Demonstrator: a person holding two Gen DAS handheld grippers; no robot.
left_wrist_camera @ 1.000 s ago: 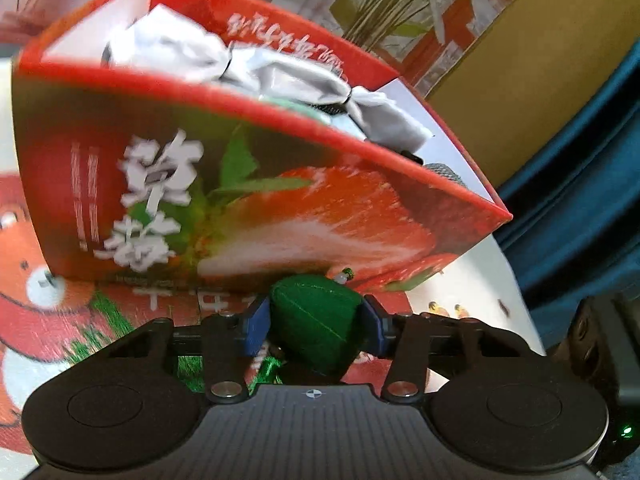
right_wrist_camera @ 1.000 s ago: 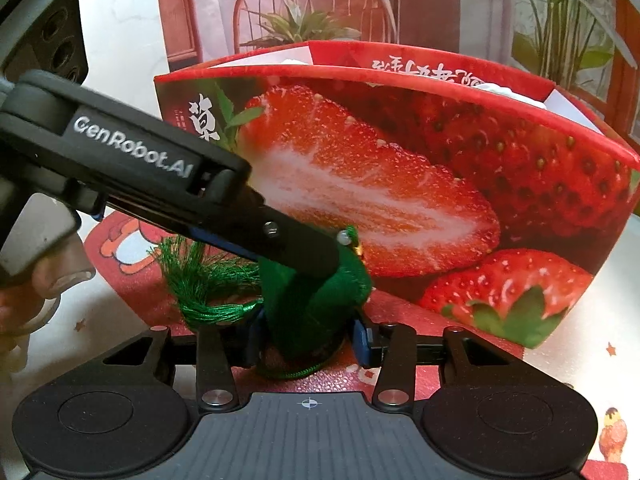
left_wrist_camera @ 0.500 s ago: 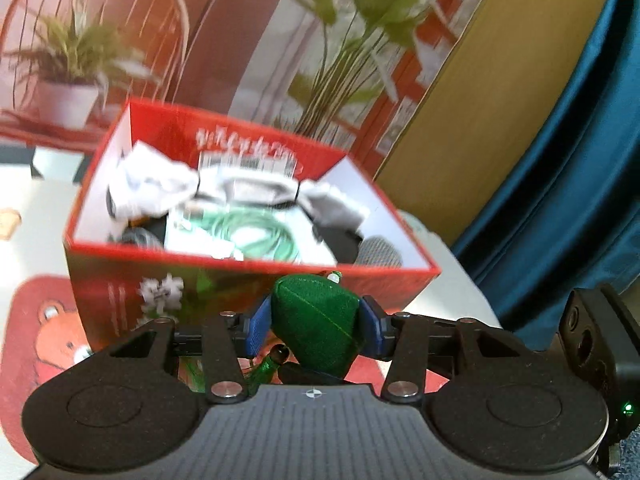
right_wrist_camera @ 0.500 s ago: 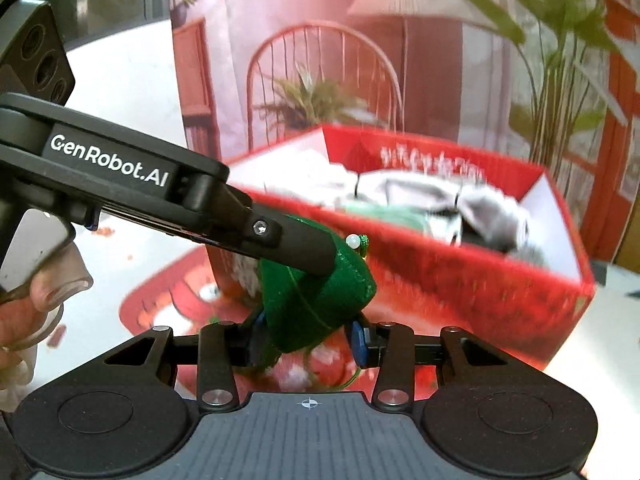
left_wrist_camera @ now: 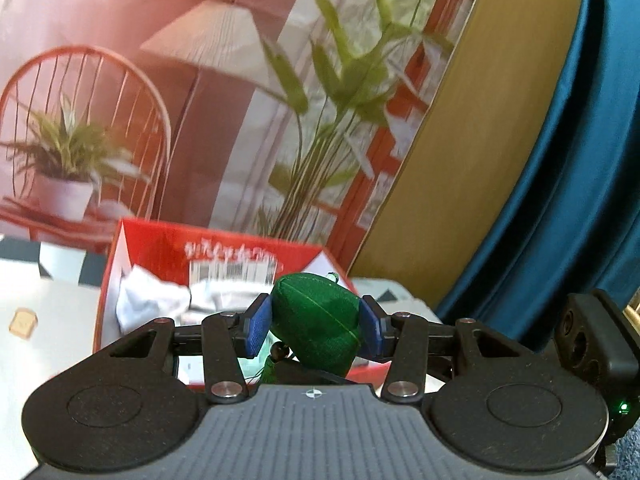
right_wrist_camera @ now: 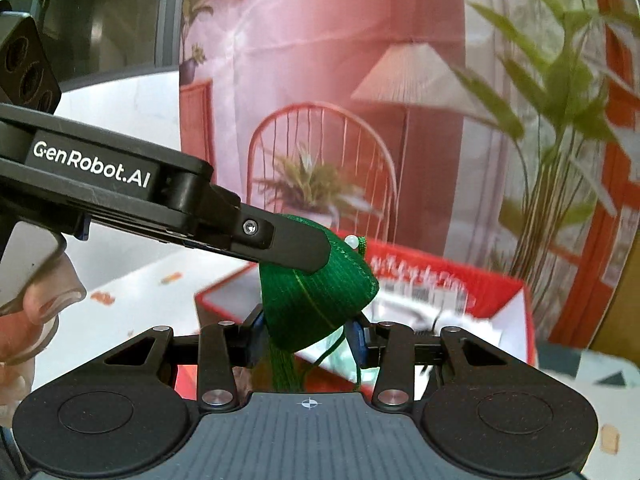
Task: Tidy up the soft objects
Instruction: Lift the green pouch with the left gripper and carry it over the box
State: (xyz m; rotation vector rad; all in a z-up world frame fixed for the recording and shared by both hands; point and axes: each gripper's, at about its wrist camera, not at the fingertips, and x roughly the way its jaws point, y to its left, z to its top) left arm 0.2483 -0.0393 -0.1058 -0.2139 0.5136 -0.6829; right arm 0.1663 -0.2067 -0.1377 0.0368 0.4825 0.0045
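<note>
Both hands on one item. My left gripper [left_wrist_camera: 315,330] has its blue pads [left_wrist_camera: 256,330] pressed on either side of the green stuffed pouch [left_wrist_camera: 318,322]; jaws part-way closed, clamped on the fabric. My right gripper [right_wrist_camera: 306,340] grips the same pouch [right_wrist_camera: 316,300] lower down, pads partly hidden behind the bulge, jaws narrower, and also closed on it as far as I can tell. In the right wrist view the left gripper's finger [right_wrist_camera: 292,250] lies across the top of the pouch.

Pouch is in the air, held between the two grippers, its green tassel [right_wrist_camera: 282,368] and cord hanging beneath. It sits in front of and above the near wall of the red strawberry box [left_wrist_camera: 110,292], not inside it.

Box contents: white cloth [left_wrist_camera: 150,300] bunched at the left, more pale fabric beside it, something pale green under the pouch. So some soft things look already stowed.

My judgement: pick-up done, lift done, and the pouch looks high enough to clear the rim. Left to do: carry it over the opening, lower, release both grips. Loose tassel may catch the box edge. Whether other items wait on the table [left_wrist_camera: 40,308], I cannot tell.
</note>
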